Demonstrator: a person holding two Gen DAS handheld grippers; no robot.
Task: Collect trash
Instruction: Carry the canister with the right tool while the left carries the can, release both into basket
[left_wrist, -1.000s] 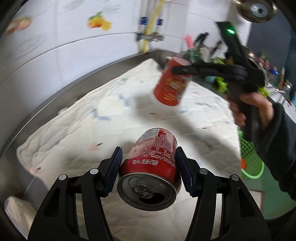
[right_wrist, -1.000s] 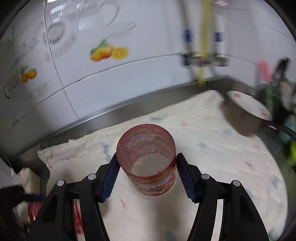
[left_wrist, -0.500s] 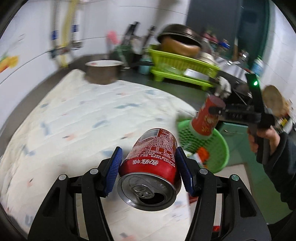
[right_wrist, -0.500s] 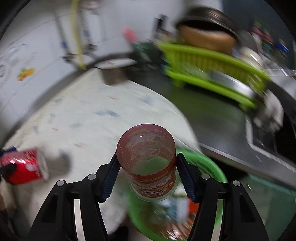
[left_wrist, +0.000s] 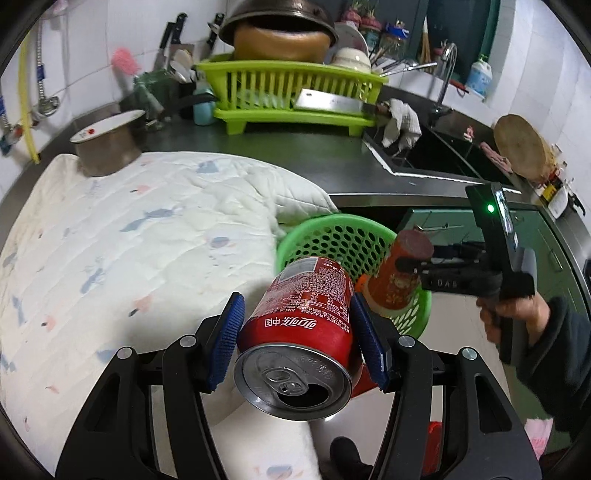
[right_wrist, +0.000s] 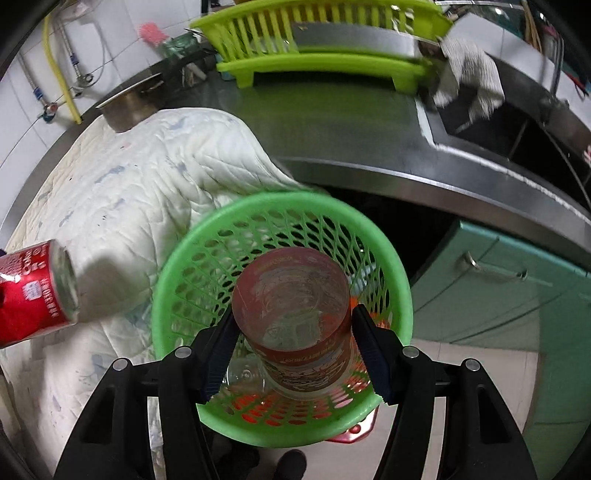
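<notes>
Left gripper (left_wrist: 295, 343): blue pads clamped on a red soda can (left_wrist: 299, 332), opened top toward the camera, held over the near right edge of the white quilted cloth (left_wrist: 147, 236), just left of the green mesh basket (left_wrist: 332, 236). Right gripper (right_wrist: 293, 349): pads clamped on a red paper cup (right_wrist: 295, 314), mouth toward the camera, held directly above the basket. Far side: steel counter with lime dish rack (left_wrist: 295, 92).

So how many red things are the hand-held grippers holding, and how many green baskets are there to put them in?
Red soda can, in the left hand-held gripper: 1
Red plastic cup, in the right hand-held gripper: 1
Green mesh basket: 1
Total: 3
</notes>
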